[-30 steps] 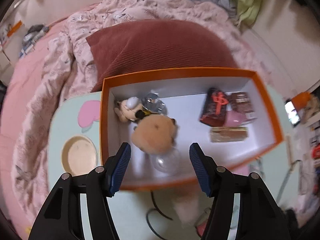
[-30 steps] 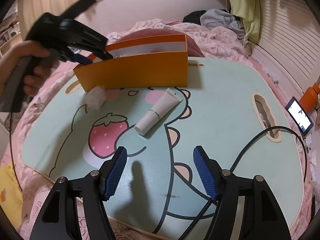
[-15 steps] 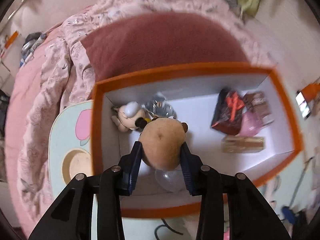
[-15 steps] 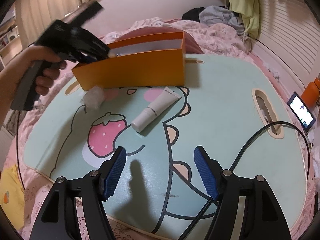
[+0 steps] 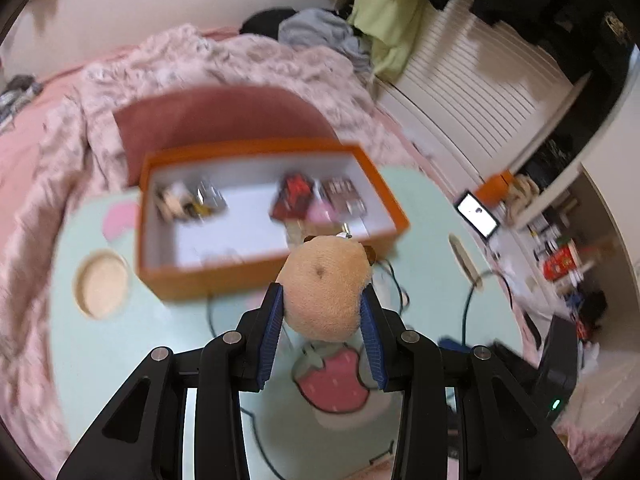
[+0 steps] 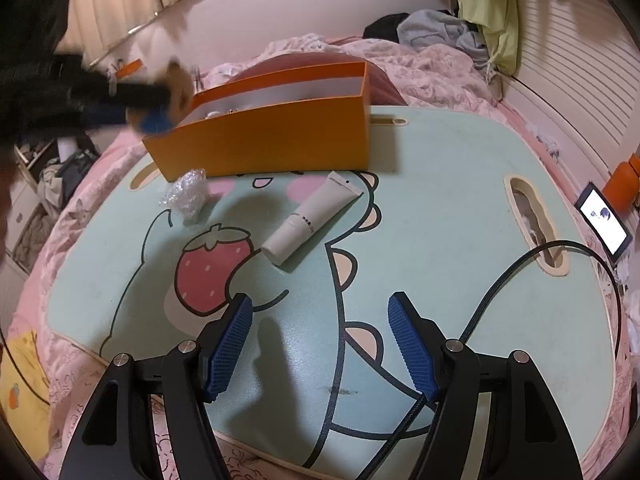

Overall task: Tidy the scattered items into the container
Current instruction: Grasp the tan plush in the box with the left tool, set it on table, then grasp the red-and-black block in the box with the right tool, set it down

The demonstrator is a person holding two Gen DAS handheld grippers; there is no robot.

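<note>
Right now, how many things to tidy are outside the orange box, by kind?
Plush toy, held in the left gripper: 1
White tube: 1
Crumpled clear wrap: 1
Total: 3

A pale green cartoon-printed lap table (image 6: 440, 208) rests on a pink bed (image 6: 440, 72). On it: an orange box (image 6: 272, 140) at twelve o'clock, a white tube (image 6: 310, 216) centrally, possibly crumpled plastic wrap (image 6: 186, 196) at ten, a black cable (image 6: 500, 292) at four.

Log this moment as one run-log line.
left tongs: shut on plush toy | right tongs: open, empty | tube: outside orange box
</note>
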